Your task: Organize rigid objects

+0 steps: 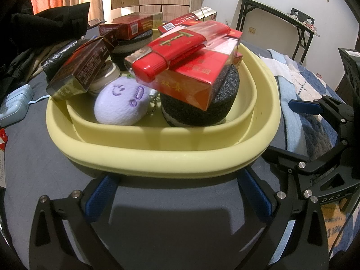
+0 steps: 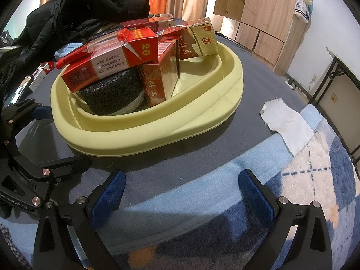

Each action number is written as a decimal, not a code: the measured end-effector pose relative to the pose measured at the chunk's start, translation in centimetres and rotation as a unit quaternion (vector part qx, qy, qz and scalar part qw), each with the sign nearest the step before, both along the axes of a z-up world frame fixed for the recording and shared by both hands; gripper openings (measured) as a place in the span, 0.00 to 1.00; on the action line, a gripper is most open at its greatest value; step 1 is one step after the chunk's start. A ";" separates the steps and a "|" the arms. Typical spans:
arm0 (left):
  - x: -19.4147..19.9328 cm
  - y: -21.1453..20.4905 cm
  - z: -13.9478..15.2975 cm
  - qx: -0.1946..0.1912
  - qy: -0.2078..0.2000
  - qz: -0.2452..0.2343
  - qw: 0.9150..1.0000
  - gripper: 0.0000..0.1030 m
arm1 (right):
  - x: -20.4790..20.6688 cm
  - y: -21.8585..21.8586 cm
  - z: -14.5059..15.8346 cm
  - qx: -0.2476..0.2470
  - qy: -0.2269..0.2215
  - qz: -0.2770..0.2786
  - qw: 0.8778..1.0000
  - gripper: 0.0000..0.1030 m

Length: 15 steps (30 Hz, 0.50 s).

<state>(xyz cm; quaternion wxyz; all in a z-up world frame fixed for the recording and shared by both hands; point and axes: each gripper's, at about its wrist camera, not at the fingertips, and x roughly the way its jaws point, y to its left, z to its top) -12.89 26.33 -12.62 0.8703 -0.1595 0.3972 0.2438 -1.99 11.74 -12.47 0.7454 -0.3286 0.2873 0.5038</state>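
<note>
White rag beside yellow basin

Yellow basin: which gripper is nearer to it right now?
Left. The left gripper sits open right at the yellow basin rim's near edge; the right gripper, also open, hangs back over the blue blanket, clear of it.

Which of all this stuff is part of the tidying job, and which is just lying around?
Part of the job: yellow basin, red cigarette box, red lighter, black sponge, purple plush toy.

Just lying about: black jacket, white cloth, blue blanket.
</note>
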 end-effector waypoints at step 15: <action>0.0 0.0 0.1 0.000 0.000 0.000 1.000 1.00 | 0.0 0.0 0.0 0.000 0.000 0.000 1.000 1.00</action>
